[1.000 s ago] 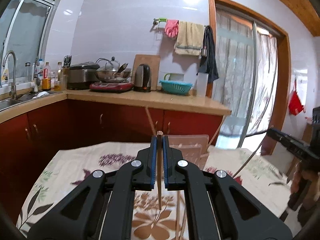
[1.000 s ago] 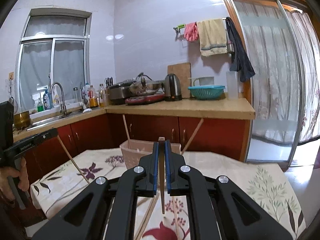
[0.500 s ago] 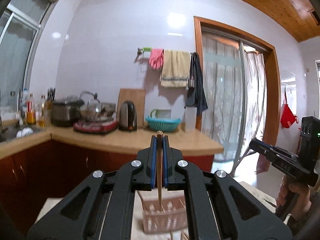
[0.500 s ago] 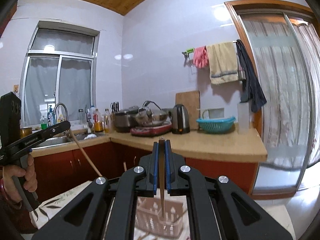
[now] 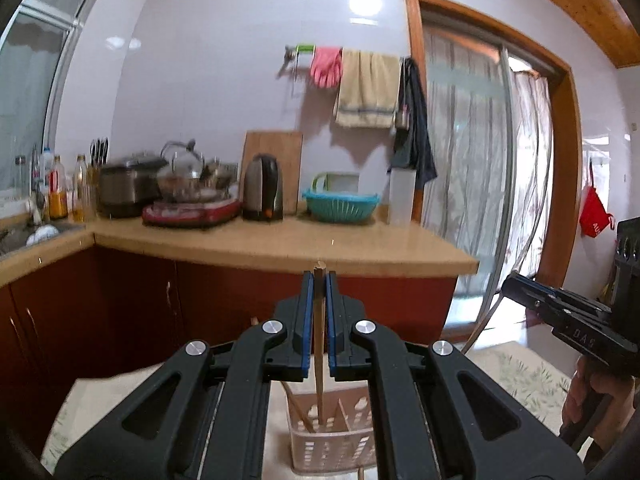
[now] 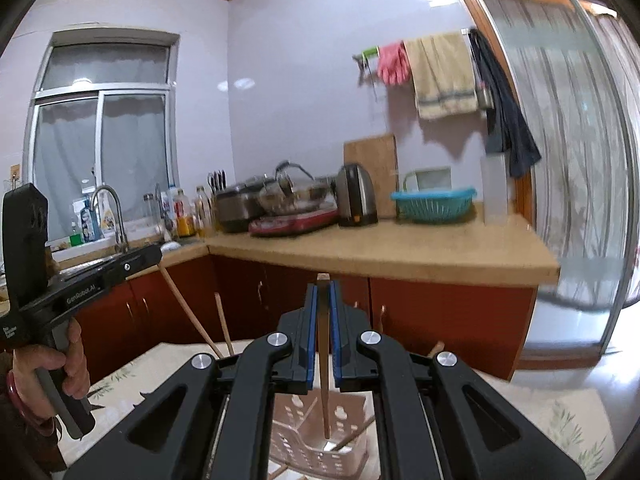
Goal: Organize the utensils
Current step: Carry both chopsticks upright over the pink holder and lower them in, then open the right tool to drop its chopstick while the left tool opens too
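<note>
Left tool (image 5: pixel 319 280): jaws closed on one wooden chopstick (image 5: pixel 319 360), held upright, its lower tip above or just inside the pink slotted basket (image 5: pixel 332 446); contact with the basket floor could not be told.
Right tool (image 6: pixel 323 286): jaws closed on a second chopstick (image 6: pixel 324 380), also upright, tip within the basket's mouth.
Basket location: on the floral-clothed counter (image 6: pixel 540 412), directly below both tools.
Progress: judged mid-task; some sticks already stood in the basket, two were still gripped and awaited release.
Remaining: both held chopsticks to be let go; a stick end (image 6: pixel 280 471) showed near the basket's base, seemingly outside it.
Count, tools: two.
Count, chopsticks held: two.
Count, chopsticks in basket: at least three, exact number hidden.
Count, baskets: one.
</note>
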`<state>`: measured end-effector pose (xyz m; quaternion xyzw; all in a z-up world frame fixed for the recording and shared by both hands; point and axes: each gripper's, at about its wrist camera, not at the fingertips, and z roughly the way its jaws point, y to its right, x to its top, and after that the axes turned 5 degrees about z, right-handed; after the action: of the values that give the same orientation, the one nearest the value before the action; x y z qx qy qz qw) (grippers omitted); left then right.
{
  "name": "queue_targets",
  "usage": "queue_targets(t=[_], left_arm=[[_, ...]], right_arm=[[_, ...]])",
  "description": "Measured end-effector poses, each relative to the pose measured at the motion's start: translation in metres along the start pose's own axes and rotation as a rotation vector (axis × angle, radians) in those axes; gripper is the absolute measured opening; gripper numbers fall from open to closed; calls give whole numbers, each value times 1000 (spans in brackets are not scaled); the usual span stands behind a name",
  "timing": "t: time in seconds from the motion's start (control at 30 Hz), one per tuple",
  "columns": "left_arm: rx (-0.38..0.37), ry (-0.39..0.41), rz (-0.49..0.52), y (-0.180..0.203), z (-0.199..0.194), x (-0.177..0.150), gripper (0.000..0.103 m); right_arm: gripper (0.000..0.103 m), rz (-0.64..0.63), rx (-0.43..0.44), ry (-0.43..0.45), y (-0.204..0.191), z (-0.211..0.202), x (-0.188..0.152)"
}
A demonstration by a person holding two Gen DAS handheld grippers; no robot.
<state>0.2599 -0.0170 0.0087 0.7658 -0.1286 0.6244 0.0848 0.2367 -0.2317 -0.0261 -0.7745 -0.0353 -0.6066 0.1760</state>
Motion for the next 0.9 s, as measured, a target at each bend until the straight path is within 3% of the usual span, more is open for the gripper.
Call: queue_targets(t=[0.23, 0.3, 0.37, 0.53, 0.63, 0.9], left_arm=[[-17, -97, -23, -4, 25, -29, 7], [-21, -102, -21, -4, 25, -32, 13], [-17, -95, -17, -2, 21, -33, 40], [-14, -74, 11, 3, 2, -33, 58], [-17, -73, 14, 6, -12, -36, 60], [-4, -147, 18, 14, -53, -72, 60]], right_arm=[[7, 4, -16, -65, 3, 18, -21], [7, 9, -21, -72, 4, 18, -25], [9, 15, -23, -76, 5, 17, -24], [33, -3, -53, -43, 1, 4, -17], [40, -23, -64, -16, -4, -12, -14], [42, -17, -83, 3, -5, -66, -30]])
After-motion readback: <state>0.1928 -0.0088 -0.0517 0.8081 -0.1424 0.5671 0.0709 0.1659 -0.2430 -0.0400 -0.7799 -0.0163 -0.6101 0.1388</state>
